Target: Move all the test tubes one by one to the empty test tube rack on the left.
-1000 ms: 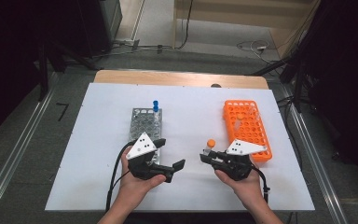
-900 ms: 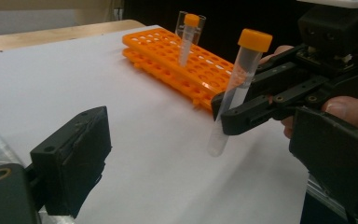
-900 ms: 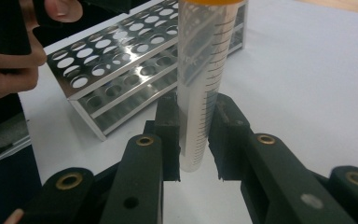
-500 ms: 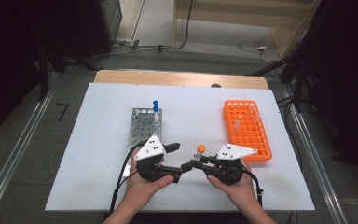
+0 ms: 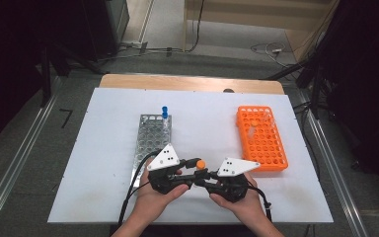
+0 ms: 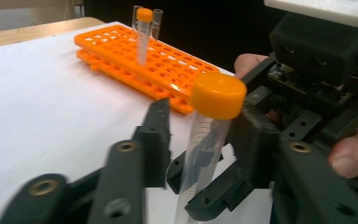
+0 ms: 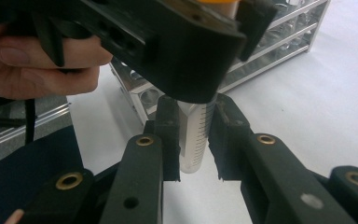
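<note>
1. Orange-capped tube (image 6: 205, 140) sits upright between both grippers, above the white table (image 5: 103, 148), near front edge.
2. R gripper (image 7: 195, 140): fingers clamped on the tube's lower body.
3. L gripper (image 6: 200, 140): fingers just been closing around the tube below the cap; can't tell if pads touch.
4. Orange rack (image 5: 261, 136) to my right, metal rack (image 5: 150, 136) to my left.

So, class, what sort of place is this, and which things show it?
Probably a laboratory bench set up for recording: an orange plastic tube rack, a grey metal tube rack, and an orange-capped clear tube.
</note>
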`<state>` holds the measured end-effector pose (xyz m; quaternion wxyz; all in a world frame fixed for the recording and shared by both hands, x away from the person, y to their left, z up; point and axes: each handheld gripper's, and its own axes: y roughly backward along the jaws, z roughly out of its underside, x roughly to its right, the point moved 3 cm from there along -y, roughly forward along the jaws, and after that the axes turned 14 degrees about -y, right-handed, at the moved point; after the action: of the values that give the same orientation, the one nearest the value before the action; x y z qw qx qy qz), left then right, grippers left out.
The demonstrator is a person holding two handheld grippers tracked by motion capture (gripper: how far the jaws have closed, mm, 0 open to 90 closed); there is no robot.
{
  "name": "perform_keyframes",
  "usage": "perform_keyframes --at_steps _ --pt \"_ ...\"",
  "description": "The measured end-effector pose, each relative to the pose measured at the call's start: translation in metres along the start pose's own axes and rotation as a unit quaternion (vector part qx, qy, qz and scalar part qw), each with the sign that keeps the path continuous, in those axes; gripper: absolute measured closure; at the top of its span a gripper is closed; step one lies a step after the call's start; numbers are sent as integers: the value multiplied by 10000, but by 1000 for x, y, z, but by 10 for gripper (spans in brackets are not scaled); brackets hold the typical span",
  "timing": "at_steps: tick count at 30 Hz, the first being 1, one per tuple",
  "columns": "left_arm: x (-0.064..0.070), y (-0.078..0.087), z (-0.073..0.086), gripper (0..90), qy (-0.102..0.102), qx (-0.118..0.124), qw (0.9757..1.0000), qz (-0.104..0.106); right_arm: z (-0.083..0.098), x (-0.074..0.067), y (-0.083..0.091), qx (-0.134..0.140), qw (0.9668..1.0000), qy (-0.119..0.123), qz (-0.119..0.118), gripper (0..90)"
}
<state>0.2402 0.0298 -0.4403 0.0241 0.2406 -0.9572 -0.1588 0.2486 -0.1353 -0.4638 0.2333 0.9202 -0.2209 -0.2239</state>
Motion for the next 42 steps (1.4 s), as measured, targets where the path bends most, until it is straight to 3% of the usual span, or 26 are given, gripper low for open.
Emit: perform_keyframes --at_steps 3,9,14,23,42 --pt "1 0 0 729 -122 -57 9999 -85 0 0 0 -17 10000 -19 -17 723" --pt "-1 1 0 746 -178 -108 9996 -173 0 2 0 3 10000 -34 -60 691" --pt "-9 6 0 747 -81 -111 9994 -319 0 3 2 8 10000 -10 -76 352" --pt "-29 21 -1 747 52 -36 9982 -592 4 24 27 131 9993 -282 -222 7" --pt "-78 42 -25 746 78 104 9931 -1163 22 62 77 454 9970 -513 357 0"
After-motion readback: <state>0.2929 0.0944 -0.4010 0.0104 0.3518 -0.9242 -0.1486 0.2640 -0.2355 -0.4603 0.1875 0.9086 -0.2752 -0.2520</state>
